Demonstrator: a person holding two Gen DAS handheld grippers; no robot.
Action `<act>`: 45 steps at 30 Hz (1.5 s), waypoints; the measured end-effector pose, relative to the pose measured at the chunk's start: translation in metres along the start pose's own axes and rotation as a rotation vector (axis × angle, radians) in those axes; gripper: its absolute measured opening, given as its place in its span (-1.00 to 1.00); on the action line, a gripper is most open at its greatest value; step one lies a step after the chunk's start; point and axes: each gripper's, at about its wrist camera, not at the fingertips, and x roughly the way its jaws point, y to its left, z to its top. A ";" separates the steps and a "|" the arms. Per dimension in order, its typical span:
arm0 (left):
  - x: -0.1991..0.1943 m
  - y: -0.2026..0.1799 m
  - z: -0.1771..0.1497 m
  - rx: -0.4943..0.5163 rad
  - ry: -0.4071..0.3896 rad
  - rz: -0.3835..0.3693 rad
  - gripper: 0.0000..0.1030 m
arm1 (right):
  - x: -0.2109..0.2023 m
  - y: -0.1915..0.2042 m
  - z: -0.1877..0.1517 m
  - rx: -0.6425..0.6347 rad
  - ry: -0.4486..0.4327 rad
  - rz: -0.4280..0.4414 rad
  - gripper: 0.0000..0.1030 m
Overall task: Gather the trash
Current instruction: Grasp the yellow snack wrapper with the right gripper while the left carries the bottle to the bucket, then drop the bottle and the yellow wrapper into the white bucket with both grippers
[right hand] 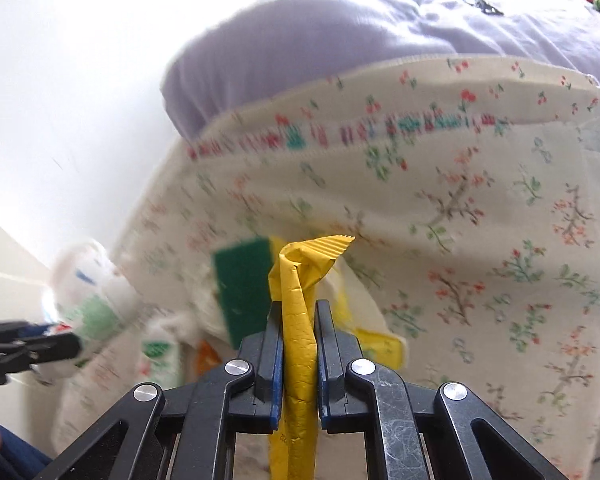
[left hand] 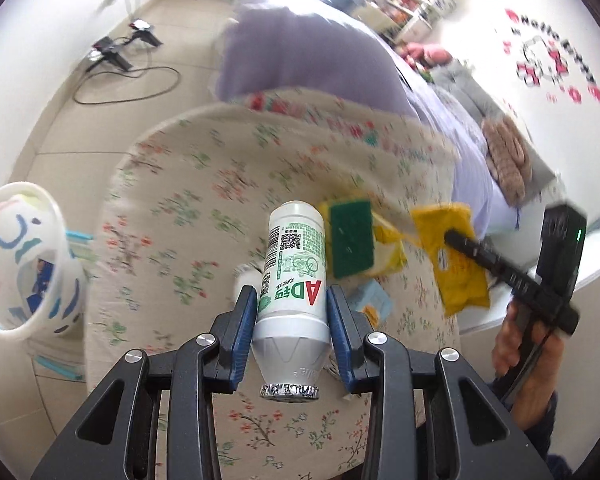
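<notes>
A: What takes up most of the scene?

B: A round table under a floral cloth (left hand: 188,208), with a lilac bedspread (left hand: 300,52) at its far side. On the floor to the left of the table stands a white bin (left hand: 20,256) with blue markings, its mouth open toward the camera.

A: And on the table?

B: A green-faced sponge (left hand: 351,238) lies right of centre on yellow packaging, and a small pale blue packet (left hand: 370,300) sits nearer, just beside the left gripper's right finger.

A: What is the left gripper (left hand: 293,314) doing?

B: Its blue pads are clamped on the sides of a white plastic bottle (left hand: 294,280) with green print. The bottle's foil-sealed neck points toward the camera, its base away, over the table's near middle.

A: The right gripper (right hand: 299,344)?

B: Pinching a crumpled yellow wrapper (right hand: 300,320), which stands up between the pads with its serrated end uppermost. In the left wrist view that wrapper hangs at the table's right side.
</notes>
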 end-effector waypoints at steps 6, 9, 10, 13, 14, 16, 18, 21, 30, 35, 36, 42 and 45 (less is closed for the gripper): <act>-0.028 0.065 0.021 -0.142 -0.039 0.127 -0.27 | 0.007 0.022 0.002 -0.007 -0.040 0.020 -0.80; -0.039 0.115 0.031 -0.255 -0.035 0.242 -0.27 | 0.008 0.036 0.006 -0.010 -0.059 0.094 -0.80; -0.043 0.127 0.032 -0.279 -0.039 0.269 -0.27 | 0.010 0.041 0.004 -0.010 -0.057 0.117 -0.80; -0.049 0.167 0.029 -0.370 -0.031 0.317 -0.27 | 0.023 0.059 0.000 -0.013 -0.019 0.183 -0.80; -0.047 0.175 0.026 -0.384 -0.013 0.325 -0.27 | 0.030 0.067 -0.001 -0.016 -0.001 0.203 -0.80; -0.042 0.187 0.022 -0.400 0.016 0.340 -0.26 | 0.044 0.083 -0.004 -0.022 0.033 0.234 -0.80; -0.039 0.201 0.020 -0.422 0.034 0.352 -0.26 | 0.058 0.101 -0.007 -0.023 0.057 0.264 -0.80; -0.036 0.225 0.018 -0.469 0.040 0.359 -0.26 | 0.079 0.129 -0.014 -0.017 0.086 0.317 -0.80; -0.040 0.260 0.016 -0.584 0.005 0.367 0.04 | 0.136 0.215 -0.015 -0.010 0.150 0.393 -0.80; -0.072 0.266 0.013 -0.648 -0.087 0.341 0.05 | 0.167 0.256 0.001 0.018 0.158 0.432 -0.79; -0.077 0.268 0.012 -0.662 -0.094 0.346 0.05 | 0.176 0.266 0.005 0.010 0.162 0.428 -0.79; -0.098 0.274 0.005 -0.722 -0.147 0.319 0.05 | 0.223 0.326 0.013 -0.049 0.182 0.414 -0.70; -0.100 0.269 0.006 -0.695 -0.146 0.313 0.05 | 0.248 0.345 0.013 -0.069 0.204 0.375 0.17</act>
